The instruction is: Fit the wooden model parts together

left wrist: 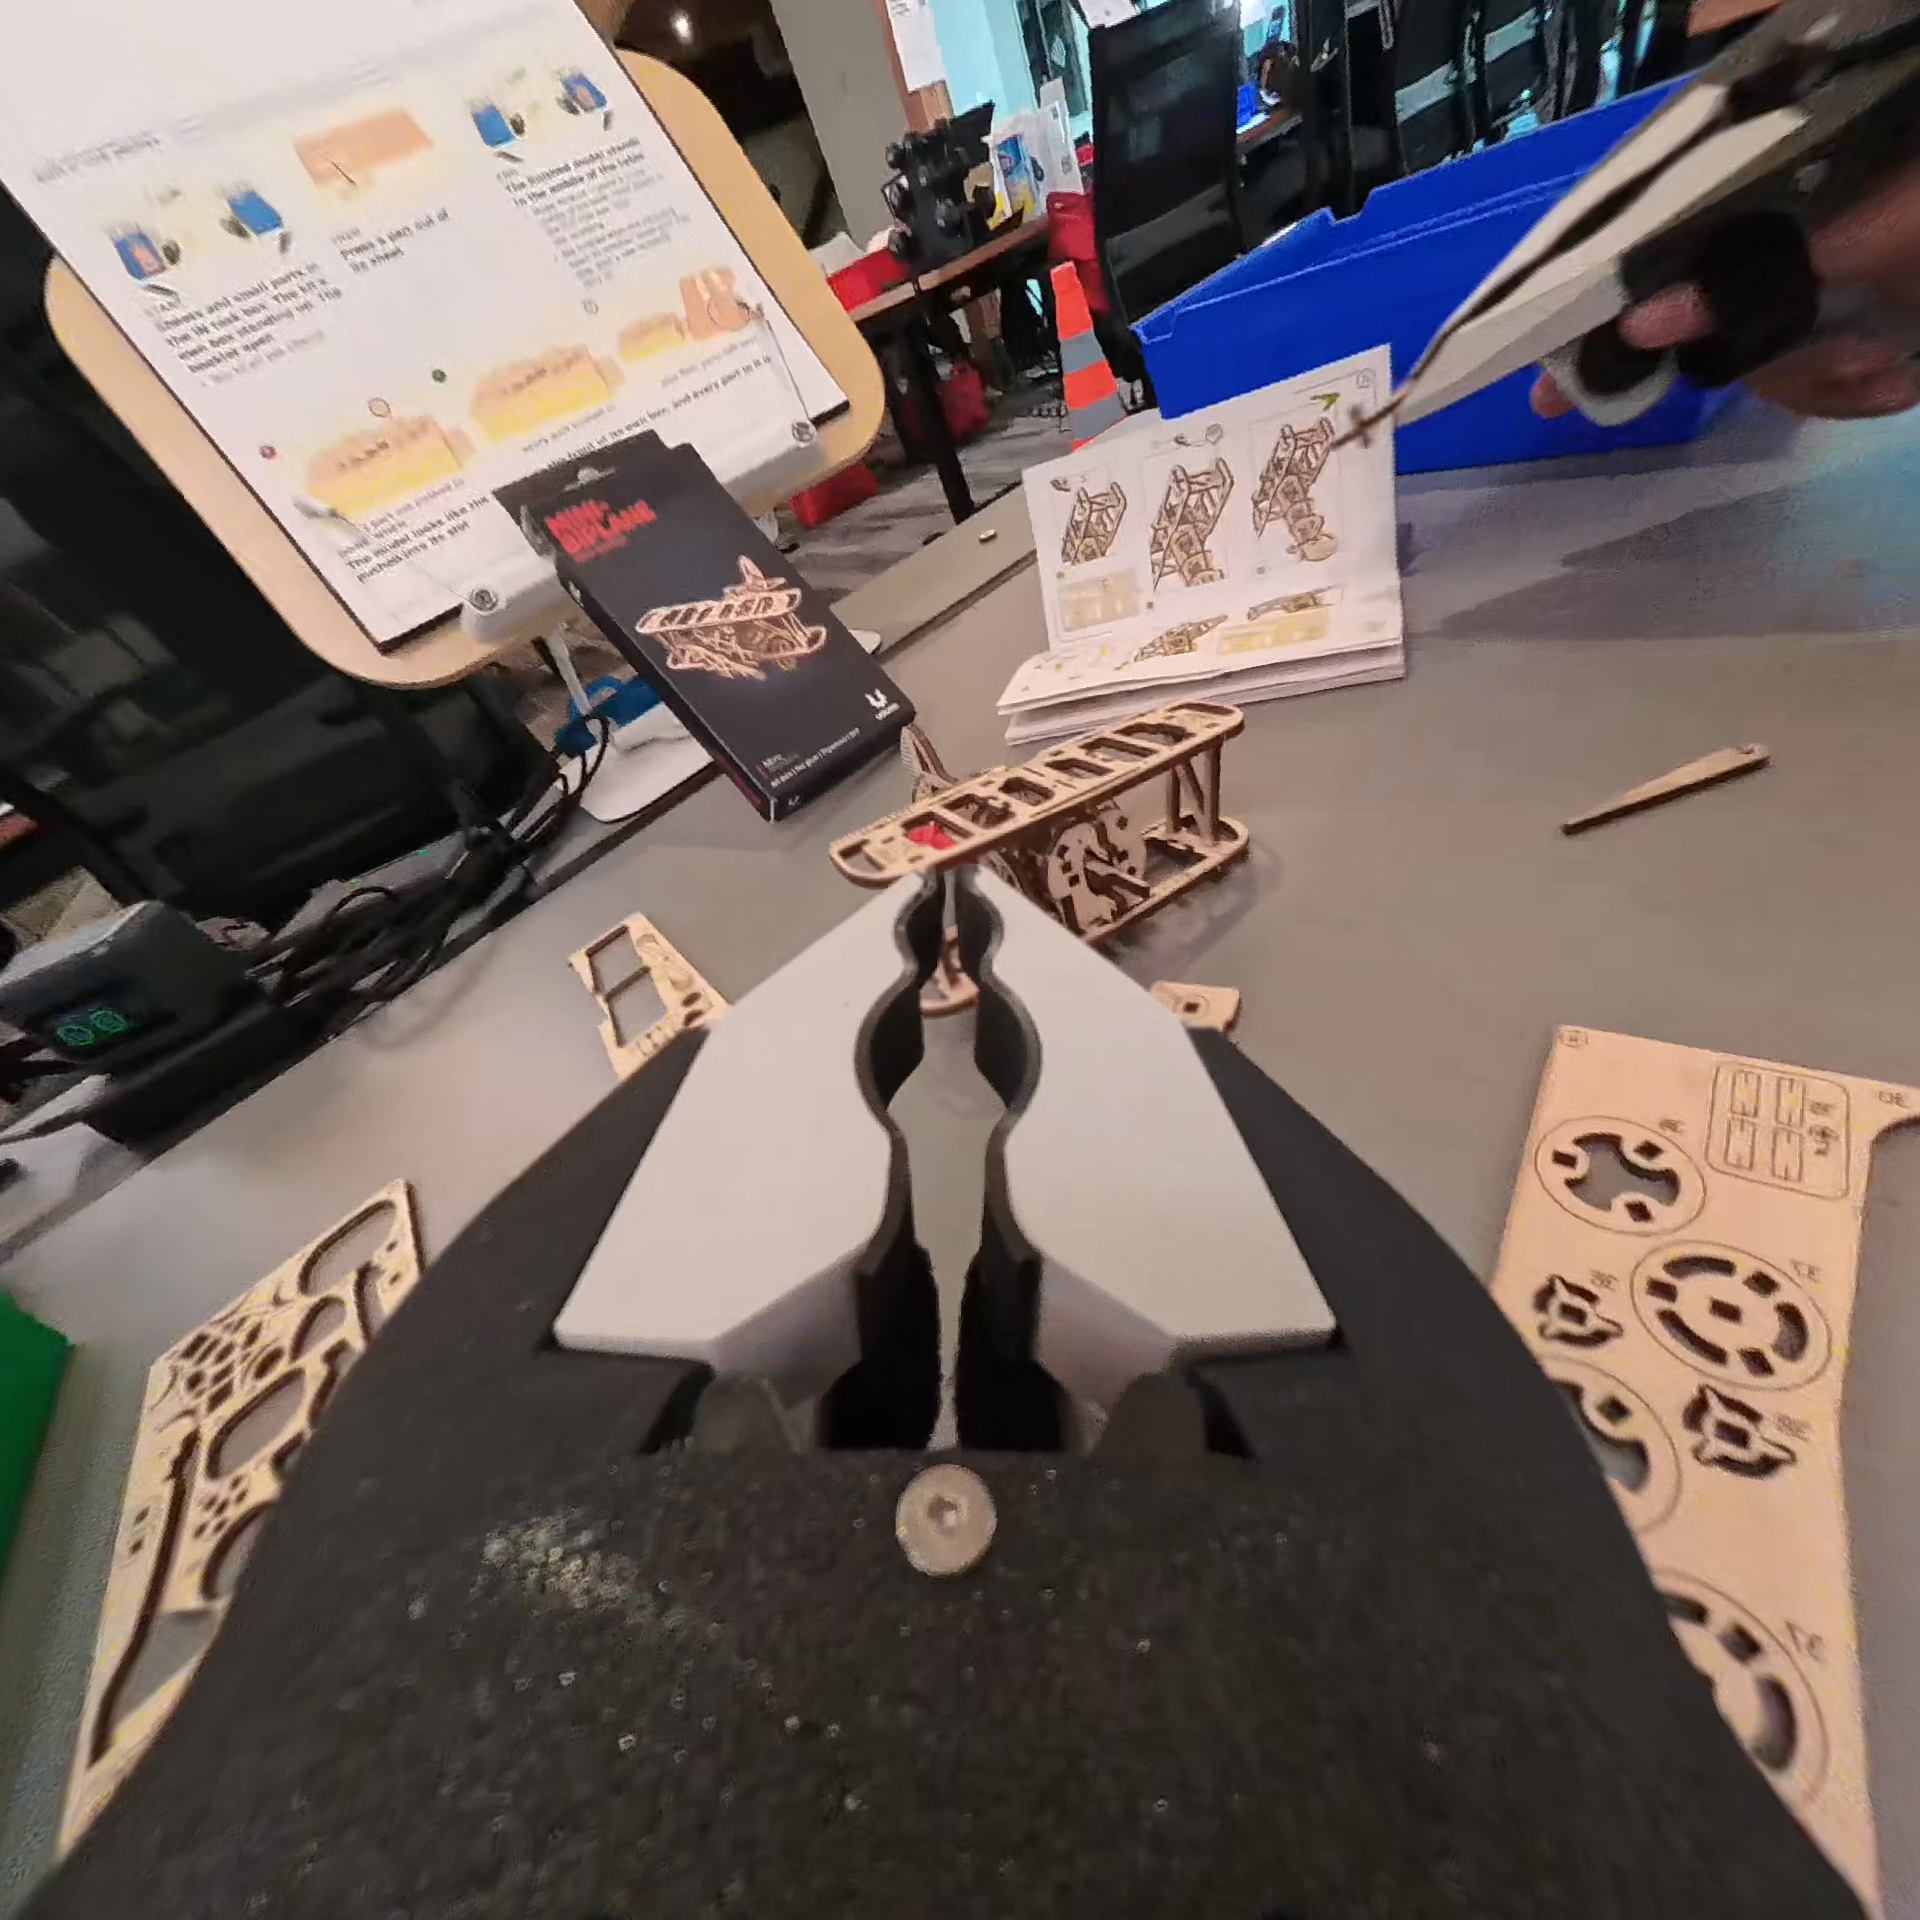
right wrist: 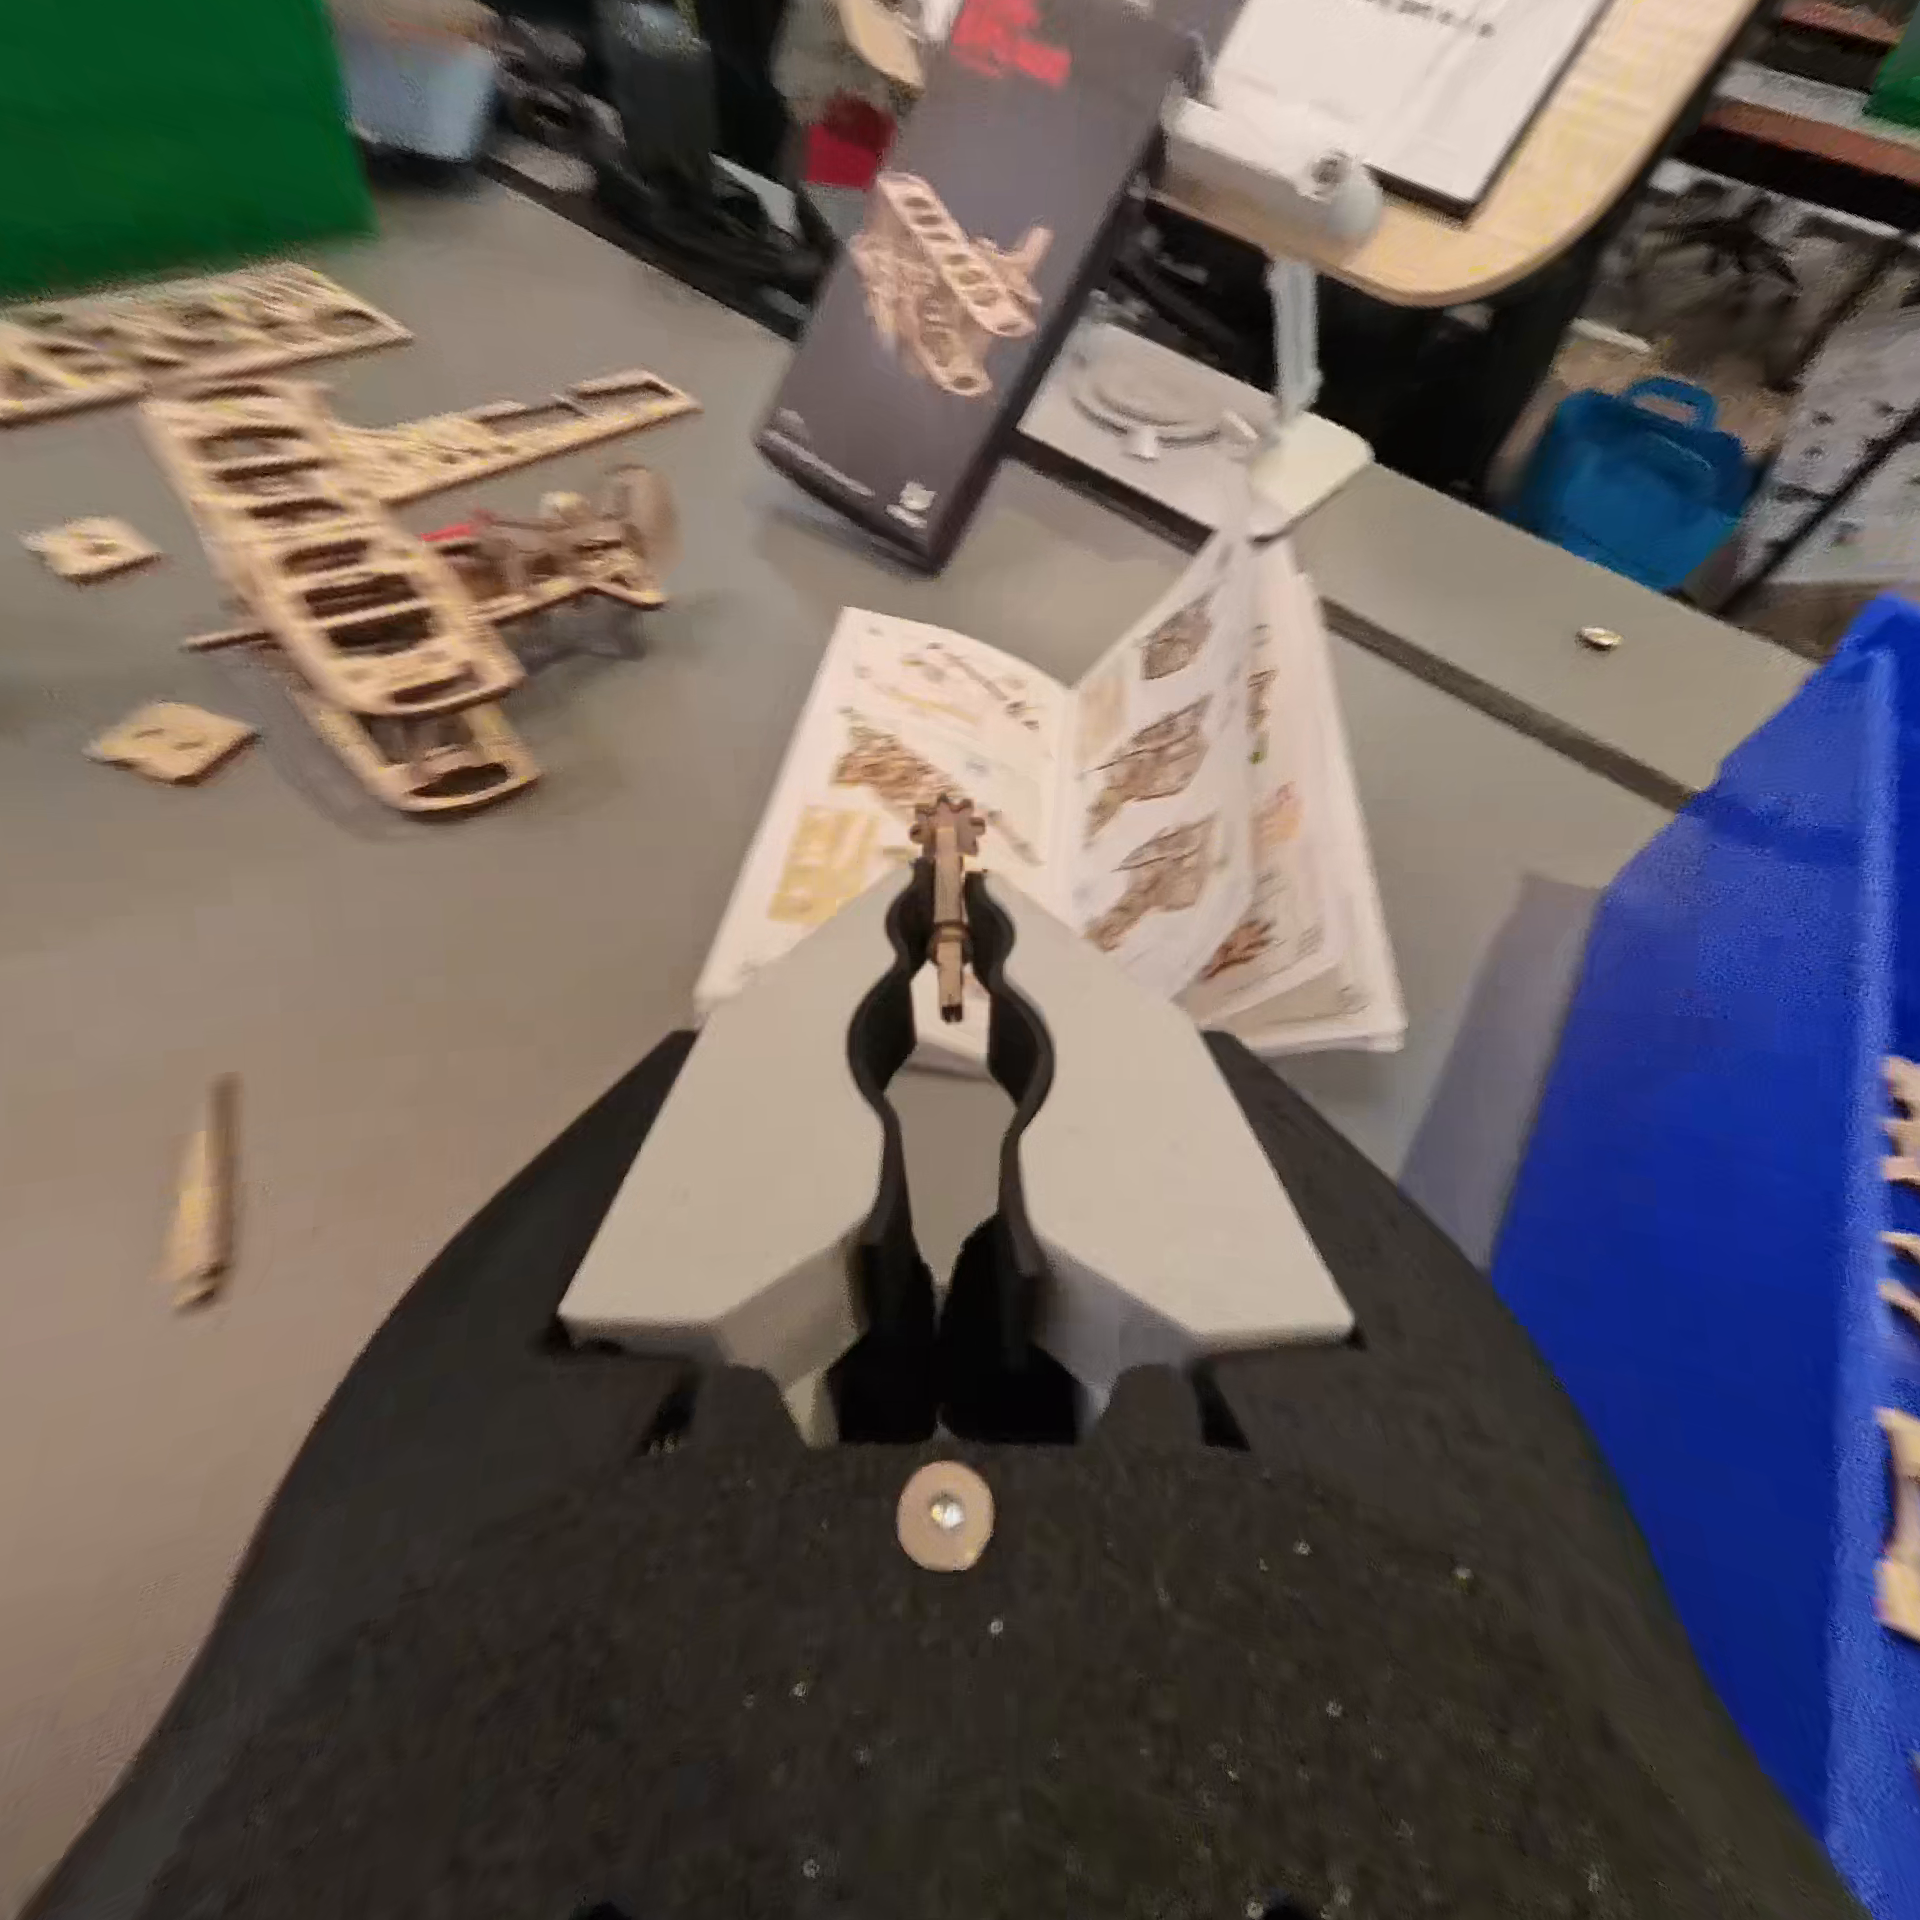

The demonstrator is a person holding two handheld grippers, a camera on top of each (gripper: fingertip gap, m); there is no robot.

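Note:
A wooden biplane model [left wrist: 1049, 821] stands on the grey table [left wrist: 1507, 935]; it also shows in the right wrist view [right wrist: 353, 592]. My left gripper [left wrist: 945, 888] is shut, with nothing seen between its tips, which line up with the model's near wing tip. My right gripper [right wrist: 943, 883] is shut on a small wooden part with a toothed end [right wrist: 943, 831], held in the air over the open instruction booklet [right wrist: 1174, 790]. The right gripper [left wrist: 1387, 410] and the gloved hand holding it also show at the top right of the left wrist view.
Punched wooden sheets [left wrist: 1704, 1299] [left wrist: 229, 1403] lie either side of my left gripper. A wooden stick [left wrist: 1662, 790], a black kit box [left wrist: 707, 623], a blue bin [left wrist: 1403, 301] and an instruction board on a stand [left wrist: 416, 260] surround the model. Spacing between my two grippers at the tips: around 30 cm. The wooden stick [left wrist: 1662, 790] sits 15 cm or so from the ends of my right fingers. It is also in sight in the right wrist view [right wrist: 204, 1173].

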